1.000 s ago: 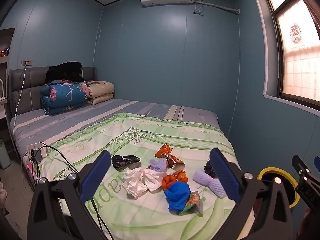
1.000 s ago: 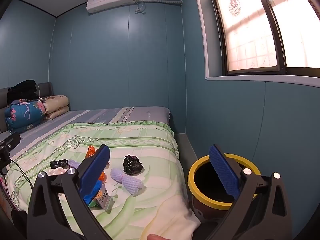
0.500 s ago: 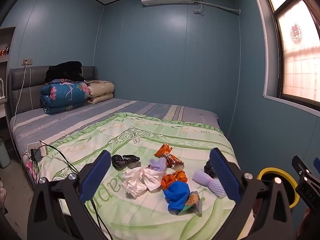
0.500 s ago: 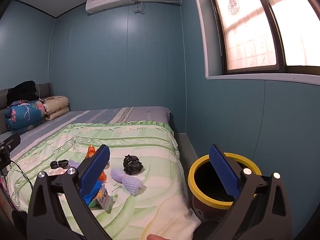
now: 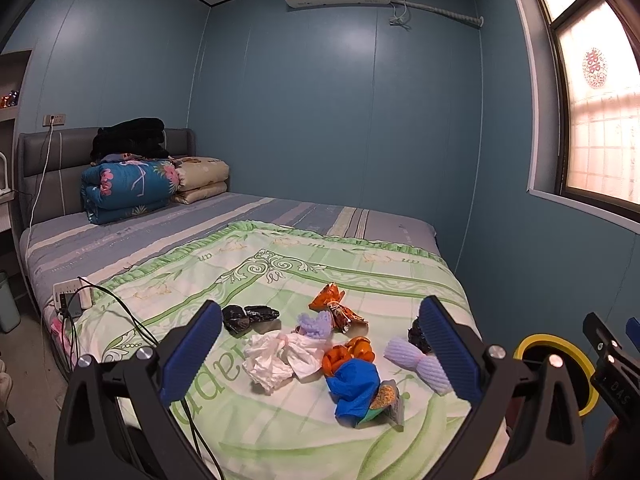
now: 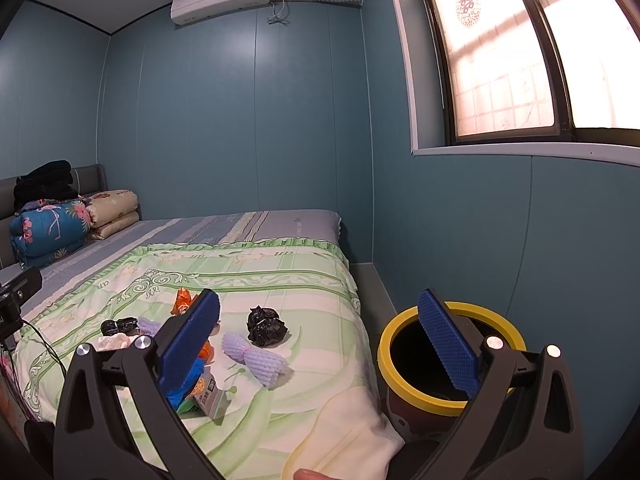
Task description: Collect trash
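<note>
Blue-padded, both the left gripper (image 5: 320, 350) and right gripper (image 6: 320, 338) hang spread and empty above the bed (image 5: 280, 432). Trash (image 5: 354, 386) lies bunched just beyond; a pinch may snag the quilt or drop scraps short of the yellow-rimmed bin (image 6: 404, 384).

Bin (image 5: 536, 342) — half hidden behind fingers (image 5: 448, 350)

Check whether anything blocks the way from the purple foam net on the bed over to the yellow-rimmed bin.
Nothing visible does. The purple foam net lies near the bed's edge, and only bare quilt separates it from the yellow-rimmed bin beside the bed. The crumpled black bag sits behind it, off that line. The bin's mouth is open.
</note>
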Available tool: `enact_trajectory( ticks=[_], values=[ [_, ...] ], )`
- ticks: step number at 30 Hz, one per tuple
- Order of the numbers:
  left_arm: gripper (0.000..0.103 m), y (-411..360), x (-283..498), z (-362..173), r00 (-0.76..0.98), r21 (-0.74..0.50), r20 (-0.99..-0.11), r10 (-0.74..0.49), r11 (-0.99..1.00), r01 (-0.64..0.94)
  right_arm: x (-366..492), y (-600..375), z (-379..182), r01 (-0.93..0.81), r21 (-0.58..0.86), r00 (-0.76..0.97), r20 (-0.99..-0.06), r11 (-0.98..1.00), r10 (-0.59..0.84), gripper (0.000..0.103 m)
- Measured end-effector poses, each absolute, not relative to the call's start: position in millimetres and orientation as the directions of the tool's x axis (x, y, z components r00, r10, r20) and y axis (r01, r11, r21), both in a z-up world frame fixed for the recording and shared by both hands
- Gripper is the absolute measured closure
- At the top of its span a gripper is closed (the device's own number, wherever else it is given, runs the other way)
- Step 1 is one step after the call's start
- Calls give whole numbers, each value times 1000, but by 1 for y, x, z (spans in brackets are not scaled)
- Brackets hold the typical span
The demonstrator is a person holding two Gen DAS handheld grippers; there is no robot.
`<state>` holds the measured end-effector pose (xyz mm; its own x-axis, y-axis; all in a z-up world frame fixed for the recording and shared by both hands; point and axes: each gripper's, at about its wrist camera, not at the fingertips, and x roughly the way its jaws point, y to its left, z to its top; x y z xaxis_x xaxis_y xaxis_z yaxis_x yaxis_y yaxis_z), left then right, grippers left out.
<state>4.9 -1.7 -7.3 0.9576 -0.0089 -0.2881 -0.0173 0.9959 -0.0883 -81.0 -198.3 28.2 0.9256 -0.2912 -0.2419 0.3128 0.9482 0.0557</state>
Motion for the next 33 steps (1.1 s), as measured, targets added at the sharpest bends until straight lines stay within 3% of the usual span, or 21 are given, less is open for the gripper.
enact_trajectory(
  ticks=[33],
  values=[
    [8, -2, 6, -10, 957, -91, -290, -9, 996, -18, -79, -198, 26, 312, 56, 926, -241, 949, -290, 8]
  ],
)
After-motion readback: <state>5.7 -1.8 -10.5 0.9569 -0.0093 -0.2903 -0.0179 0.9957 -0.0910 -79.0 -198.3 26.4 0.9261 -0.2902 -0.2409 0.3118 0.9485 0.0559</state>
